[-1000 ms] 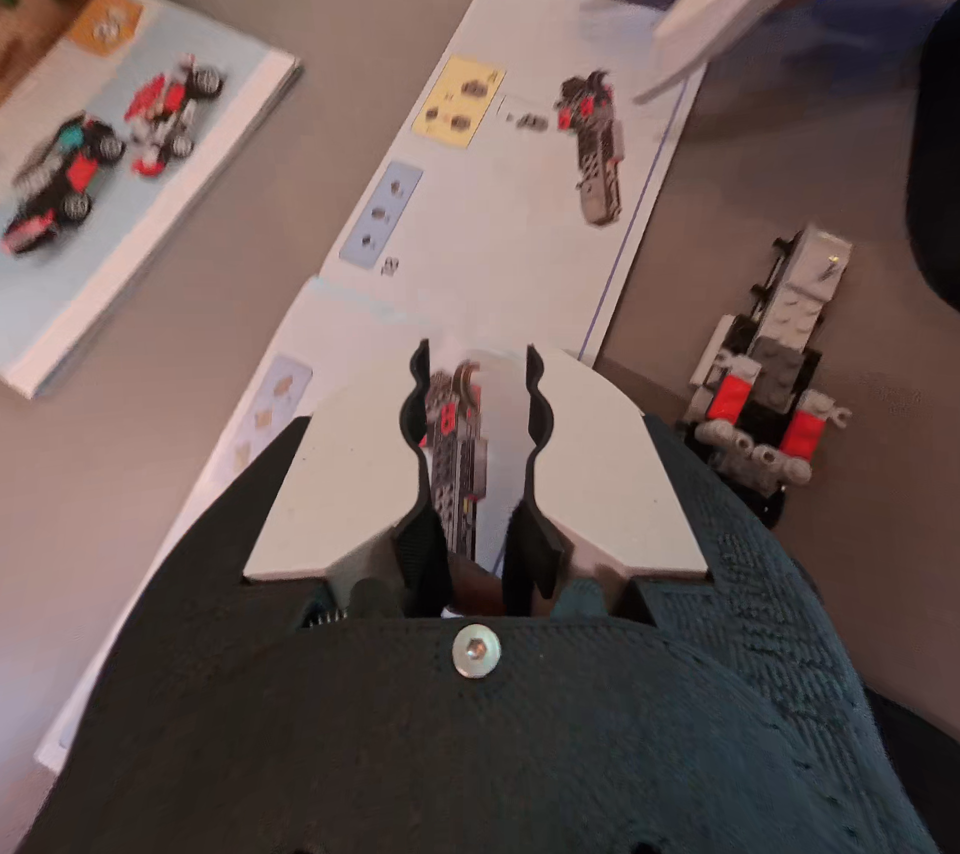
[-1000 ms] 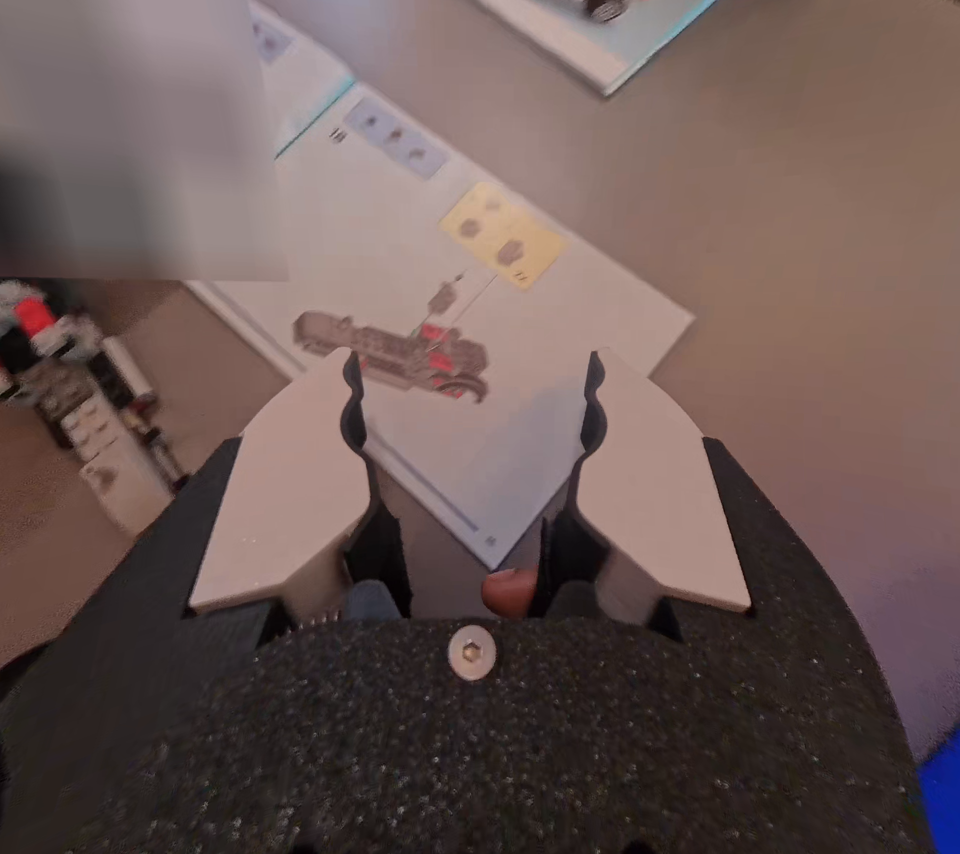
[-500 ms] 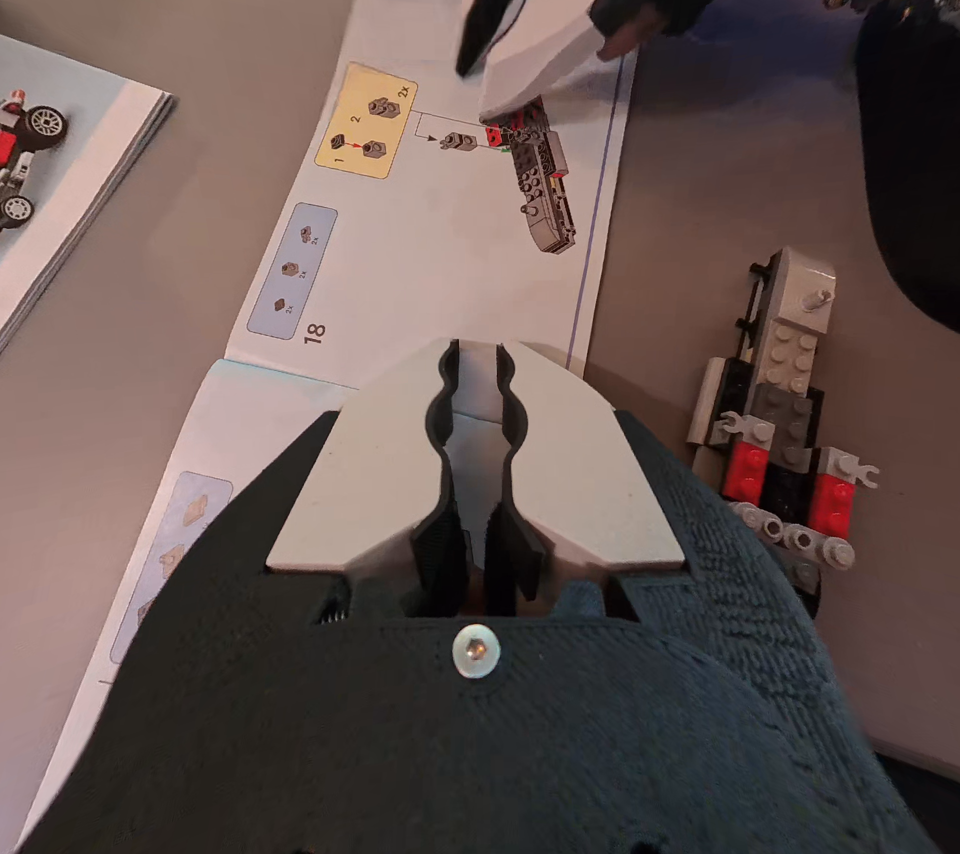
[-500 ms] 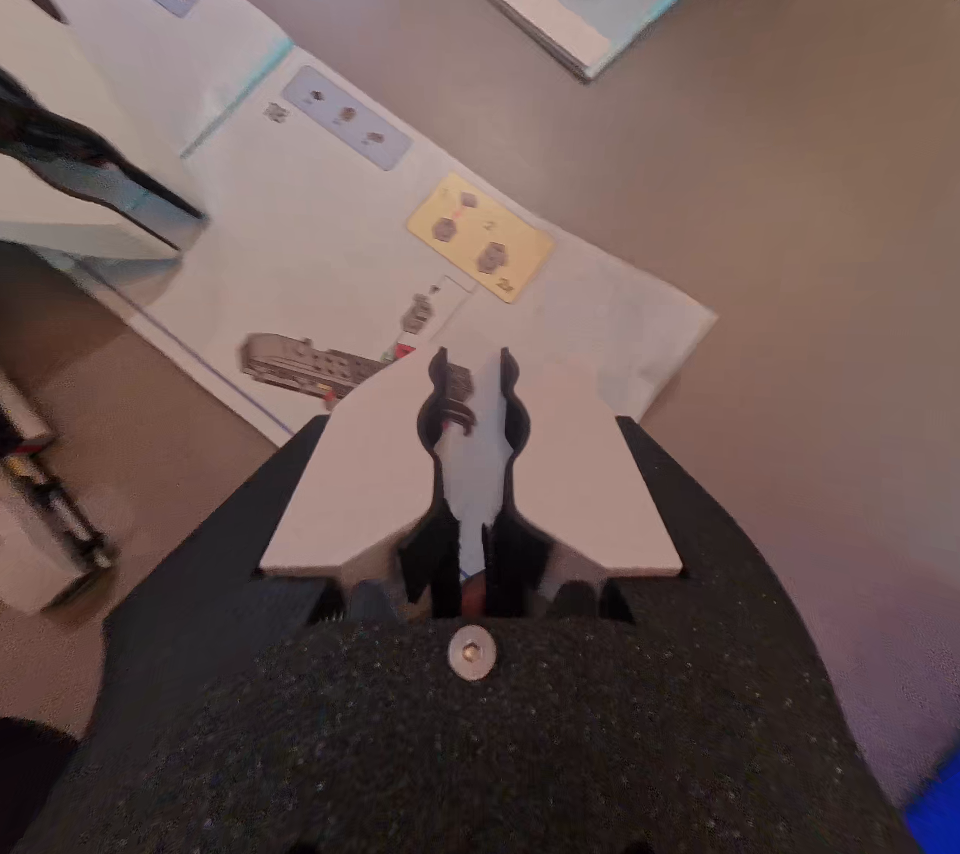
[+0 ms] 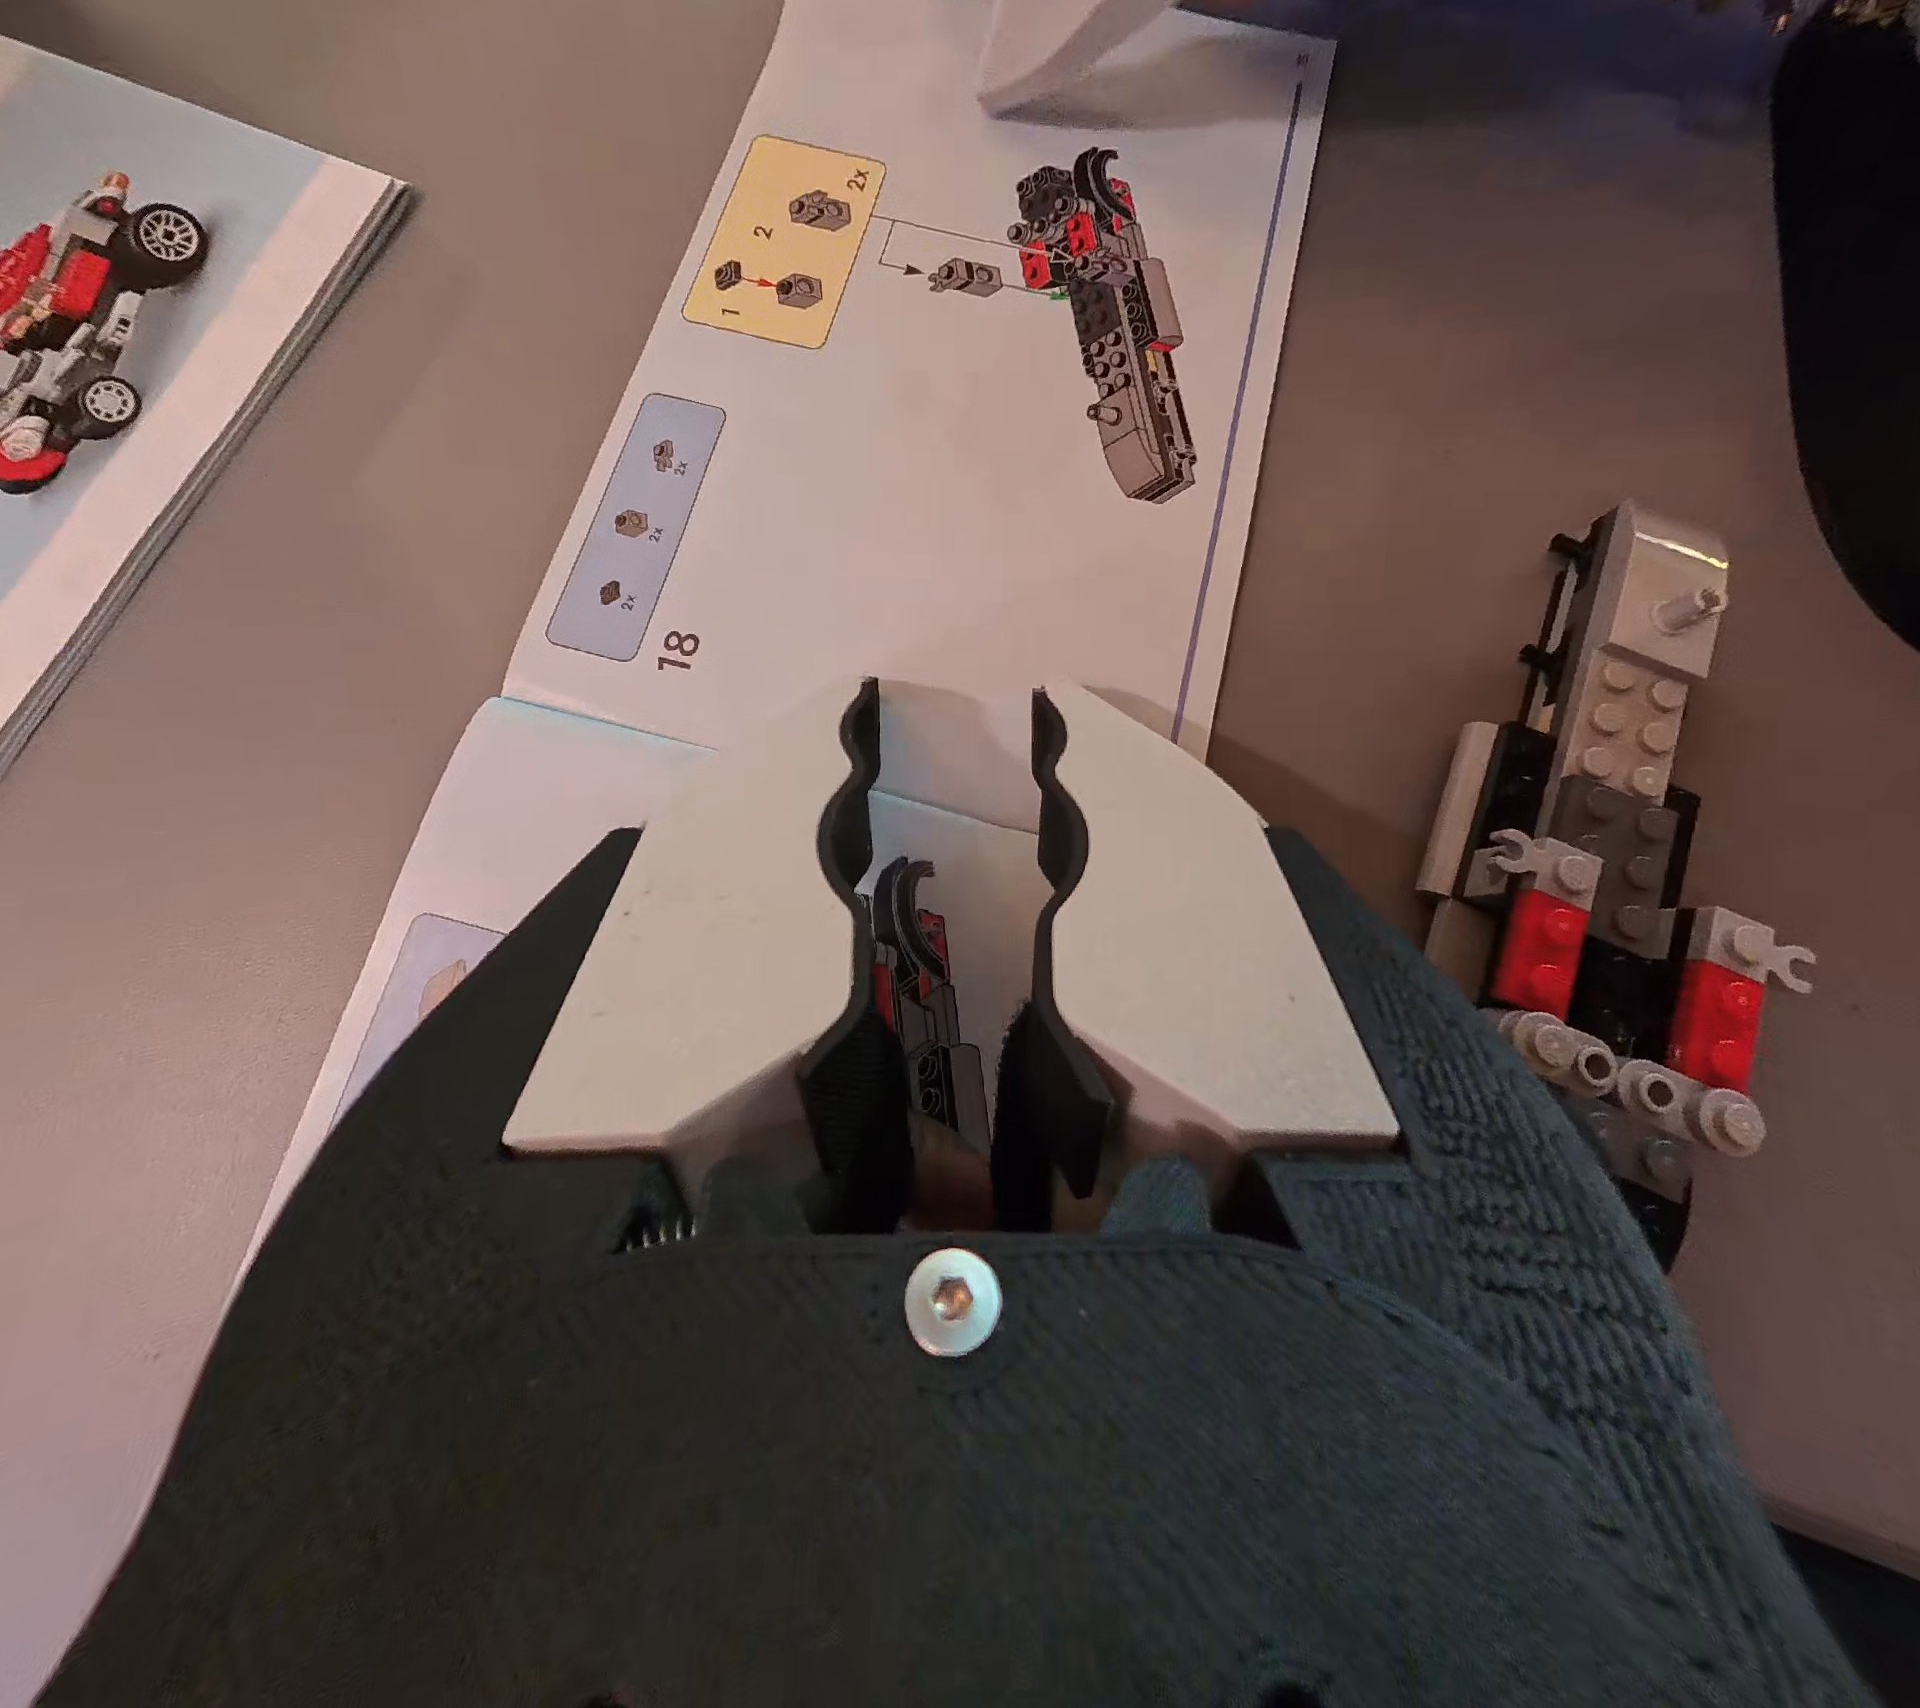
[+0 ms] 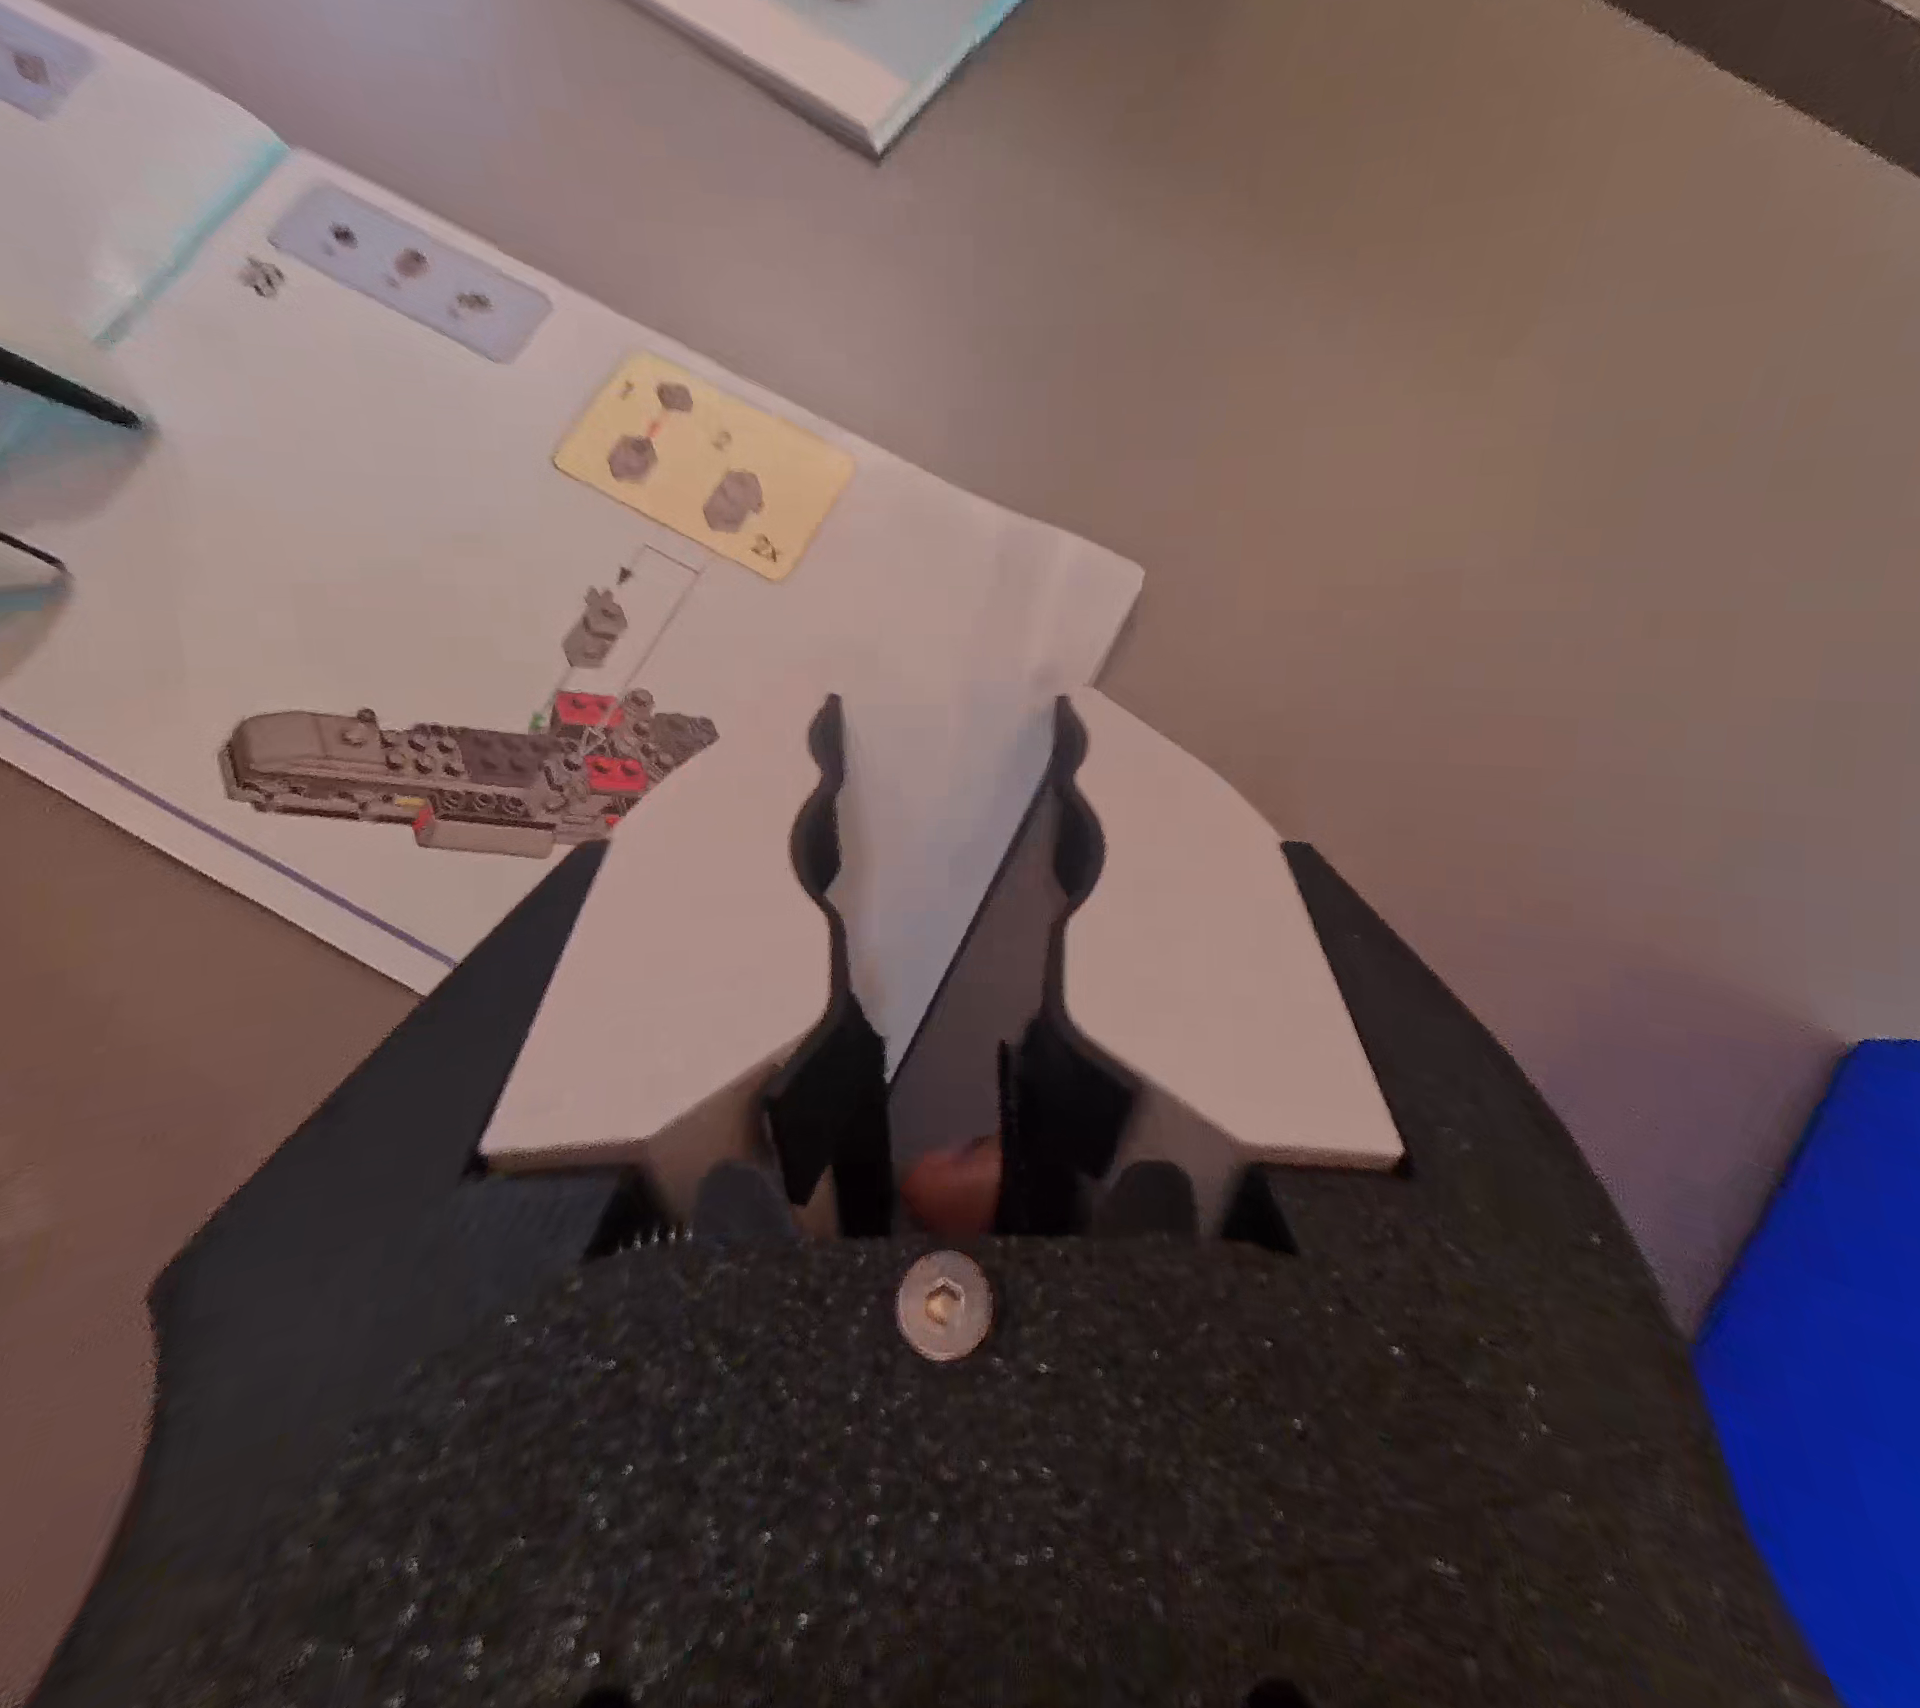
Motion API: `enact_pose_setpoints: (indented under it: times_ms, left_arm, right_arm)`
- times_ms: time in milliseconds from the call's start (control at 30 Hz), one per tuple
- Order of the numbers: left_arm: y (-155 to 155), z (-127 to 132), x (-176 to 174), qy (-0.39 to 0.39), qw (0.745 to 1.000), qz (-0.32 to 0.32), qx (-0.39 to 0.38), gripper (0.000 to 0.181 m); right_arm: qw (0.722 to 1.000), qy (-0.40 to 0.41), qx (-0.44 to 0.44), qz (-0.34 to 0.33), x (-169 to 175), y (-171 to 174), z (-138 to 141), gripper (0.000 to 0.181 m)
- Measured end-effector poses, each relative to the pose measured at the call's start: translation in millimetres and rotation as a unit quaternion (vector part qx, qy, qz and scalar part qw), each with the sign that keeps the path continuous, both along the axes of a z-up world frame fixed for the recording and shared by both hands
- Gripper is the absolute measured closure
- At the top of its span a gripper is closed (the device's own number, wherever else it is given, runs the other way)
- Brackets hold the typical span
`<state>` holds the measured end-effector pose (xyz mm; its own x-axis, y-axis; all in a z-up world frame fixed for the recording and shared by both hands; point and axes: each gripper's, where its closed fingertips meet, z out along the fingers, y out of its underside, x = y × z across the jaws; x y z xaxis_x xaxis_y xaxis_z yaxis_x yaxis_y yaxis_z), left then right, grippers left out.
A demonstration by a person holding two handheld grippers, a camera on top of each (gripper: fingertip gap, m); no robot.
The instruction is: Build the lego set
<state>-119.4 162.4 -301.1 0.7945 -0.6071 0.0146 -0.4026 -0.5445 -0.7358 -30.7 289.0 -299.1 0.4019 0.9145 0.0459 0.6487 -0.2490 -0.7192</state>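
Both tools spread, empty: left tool [image 5: 951, 713], right tool [image 6: 940, 723] over printed instruction booklet [image 5: 935, 463].

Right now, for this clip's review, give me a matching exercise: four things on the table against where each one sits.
Things:
1. partly built lego model
2. open instruction sheet
3. closed booklet
4. left hand-held gripper

Places, in the left wrist view:
A. far left
B. over the sheet's near edge, empty
C. right of the sheet, on the table
D. centre, spread flat

Pairs: 1-C, 2-D, 3-A, 4-B
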Motion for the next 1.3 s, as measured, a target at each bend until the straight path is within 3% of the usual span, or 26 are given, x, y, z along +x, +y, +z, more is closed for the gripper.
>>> enact_pose_setpoints:
  times_ms: [67, 133, 267, 333, 400, 433, 500, 567, 700, 933, 1067, 1167, 1300]
  left_arm:
    - [0, 0, 0, -0.003, 1.000, 0.001, -0.001, 0.153]
    - [0, 0, 0, -0.001, 1.000, 0.002, 0.001, 0.153]
    - [0, 0, 0, 0.002, 1.000, 0.002, 0.004, 0.153]
    - [0, 0, 0, 0.001, 1.000, 0.002, 0.004, 0.153]
    - [0, 0, 0, 0.002, 1.000, 0.002, 0.004, 0.153]
    - [0, 0, 0, 0.002, 1.000, 0.002, 0.005, 0.153]
    - [0, 0, 0, 0.002, 1.000, 0.002, 0.005, 0.153]
    - [0, 0, 0, 0.000, 1.000, 0.004, 0.003, 0.153]
    - [0, 0, 0, 0.000, 1.000, 0.001, 0.003, 0.154]
    - [0, 0, 0, 0.002, 1.000, 0.000, 0.005, 0.154]
    - [0, 0, 0, 0.001, 1.000, 0.001, 0.004, 0.153]
    - [2, 2, -2, 0.002, 1.000, 0.009, 0.009, 0.151]
    - [14, 31, -4, -0.071, 0.994, 0.046, 0.063, 0.151]
  right_arm:
    - [1.000, 0.007, -0.013, 0.015, -2, -4, -1, 0.167]
    - [0.999, 0.009, -0.011, 0.029, -4, -8, -2, 0.176]
    - [0.998, 0.012, -0.021, 0.053, -8, -16, -1, 0.180]
    - [0.999, 0.035, -0.003, 0.030, -7, -9, 10, 0.177]
    - [0.999, 0.040, 0.027, -0.007, 0, 4, 19, 0.148]
    - [0.999, 0.026, 0.026, -0.020, 3, 8, 16, 0.134]
    - [1.000, 0.001, -0.013, -0.014, 5, 3, 0, 0.132]
    - [0.999, 0.016, -0.041, -0.015, 2, -1, -3, 0.137]
    - [1.000, -0.018, 0.022, -0.014, 9, 8, -1, 0.163]
    - [0.994, -0.024, 0.102, -0.001, 8, 10, 15, 0.178]
    - [0.992, 0.002, 0.126, 0.023, 2, 4, 26, 0.179]
    - [0.985, 0.045, 0.147, 0.078, -10, -10, 42, 0.180]
    - [0.969, 0.127, 0.121, 0.174, -30, -47, 61, 0.180]
